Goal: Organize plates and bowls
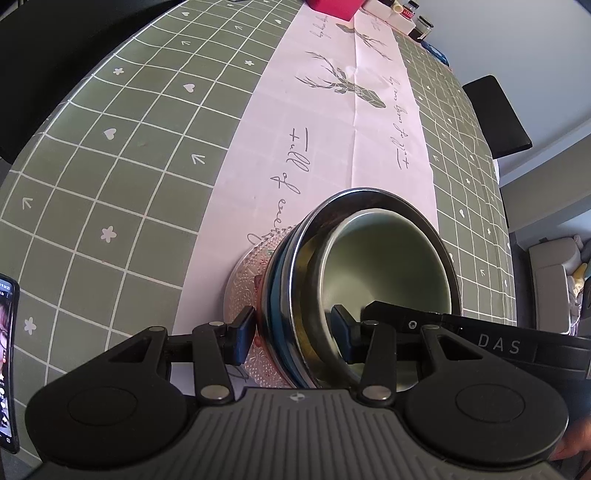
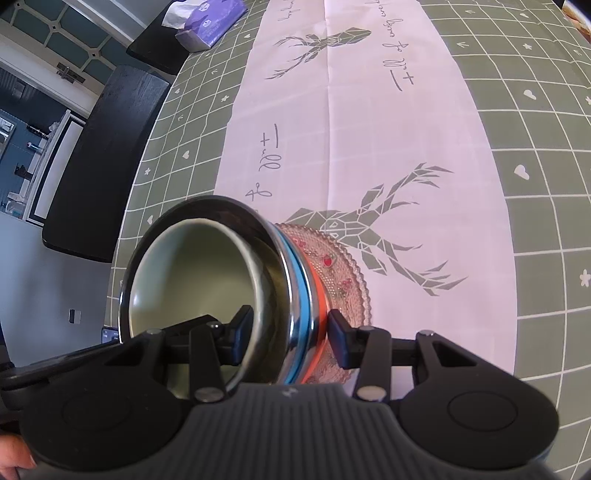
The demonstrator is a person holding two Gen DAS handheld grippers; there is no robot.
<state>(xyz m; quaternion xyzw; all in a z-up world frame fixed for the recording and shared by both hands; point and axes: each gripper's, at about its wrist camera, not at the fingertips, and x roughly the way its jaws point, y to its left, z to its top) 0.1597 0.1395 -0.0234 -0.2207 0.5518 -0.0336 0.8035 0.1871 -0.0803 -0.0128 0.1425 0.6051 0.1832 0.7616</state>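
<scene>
Left hand-held gripper — clamped on the near wall of the bowl stack: one blue pad outside against the stack's side, the other inside, against the inner wall of the pale green bowl. Right hand-held gripper grips the same stack from the opposite side, one pad inside the steel bowl, the other pressed on the outer bands.

Stack, inside to outside: pale green bowl nested in the steel bowl, then a blue-rimmed bowl, then an orange-rimmed one. Under them sits a patterned glass plate with a beaded edge and small red motifs; whether the stack's base touches it cannot be told.

Left to right in the left wrist view: a phone at the near left edge of the counter, green grid cloth, then the pink runner with deer print and script down the middle — stack and plate lie on its near end. Far end: a pink box and small jars. A dark chair stands beyond the right edge.

Right wrist view: a purple tissue pack lies far left.
</scene>
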